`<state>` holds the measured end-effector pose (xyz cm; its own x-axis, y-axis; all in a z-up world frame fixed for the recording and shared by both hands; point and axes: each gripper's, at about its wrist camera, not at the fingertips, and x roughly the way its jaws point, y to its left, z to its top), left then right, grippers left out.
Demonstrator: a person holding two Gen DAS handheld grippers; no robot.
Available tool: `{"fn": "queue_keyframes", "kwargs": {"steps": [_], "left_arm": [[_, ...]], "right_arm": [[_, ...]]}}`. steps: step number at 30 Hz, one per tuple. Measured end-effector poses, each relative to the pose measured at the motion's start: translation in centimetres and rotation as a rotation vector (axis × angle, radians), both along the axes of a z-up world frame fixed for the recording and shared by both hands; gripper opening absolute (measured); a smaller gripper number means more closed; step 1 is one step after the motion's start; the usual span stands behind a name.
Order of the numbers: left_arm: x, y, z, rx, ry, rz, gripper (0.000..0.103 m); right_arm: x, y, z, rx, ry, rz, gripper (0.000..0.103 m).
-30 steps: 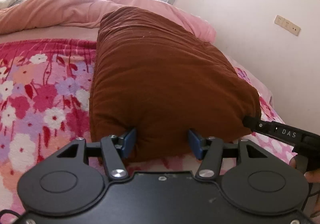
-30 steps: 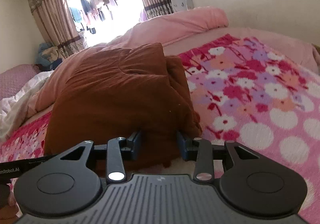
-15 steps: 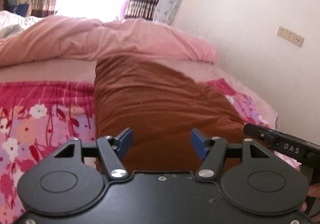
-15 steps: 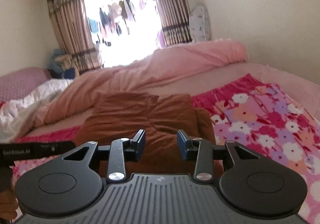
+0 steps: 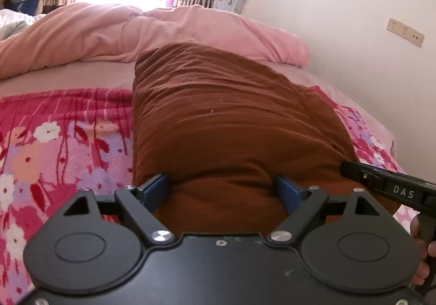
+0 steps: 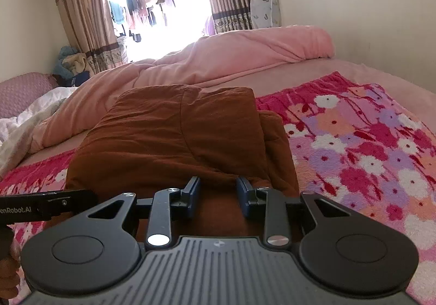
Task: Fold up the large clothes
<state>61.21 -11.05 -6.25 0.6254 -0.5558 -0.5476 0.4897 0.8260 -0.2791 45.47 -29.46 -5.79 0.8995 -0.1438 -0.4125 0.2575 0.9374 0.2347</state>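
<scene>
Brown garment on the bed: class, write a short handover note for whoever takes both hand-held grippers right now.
Left hand-held gripper: jaws wide and opening, nothing clamped; the near edge of the brown garment bulges between its fingers.
Right hand-held gripper: jaws closing, narrow gap over the garment's near edge; no clear pinch visible.
Garment: a folded, puffy bundle lying on the floral blanket, with the pink duvet behind it.
Done: it looks folded into a compact block.
Left: check and tidy the loose layer at the bundle's right side in the right wrist view.
</scene>
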Motion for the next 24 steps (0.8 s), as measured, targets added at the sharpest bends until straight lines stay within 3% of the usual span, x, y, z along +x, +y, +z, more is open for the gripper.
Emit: {"fn": "queue_keyframes", "kwargs": {"steps": [3,4,7,8,11,14,18,24], "left_arm": [[-0.2,1.2,1.1,-0.033,0.005,-0.013,0.089],[-0.3,2.0,1.5,-0.054,0.007,-0.010,0.094],[-0.3,4.9,2.2,-0.122,-0.002,0.022,0.099],[0.0,6.0,2.2,-0.150,0.004,0.025,0.100],[1.5,8.6,1.0,-0.223,0.076,0.045,0.102],[3.4,10.2,-1.3,-0.296,0.209,0.081,0.102],[5.5,11.0,-4.3,-0.407,0.365,0.060,0.102],[7.1,9.7,-6.0,-0.456,0.420,-0.005,0.103]], "right_arm": [[-0.6,-0.3,1.1,0.009,-0.019,0.030,0.041],[-1.2,-0.9,1.7,0.031,-0.044,0.055,0.049],[-2.3,-3.3,2.9,0.106,-0.116,0.108,0.087],[-2.7,-4.4,3.1,0.130,-0.139,0.106,0.090],[-2.6,-8.0,2.5,0.231,-0.159,0.114,0.092],[-1.3,-11.4,0.3,0.407,-0.108,0.158,0.092],[0.6,-13.9,-3.0,0.621,-0.062,0.223,0.092],[2.9,-14.7,-5.1,0.740,-0.050,0.285,0.092]]}}
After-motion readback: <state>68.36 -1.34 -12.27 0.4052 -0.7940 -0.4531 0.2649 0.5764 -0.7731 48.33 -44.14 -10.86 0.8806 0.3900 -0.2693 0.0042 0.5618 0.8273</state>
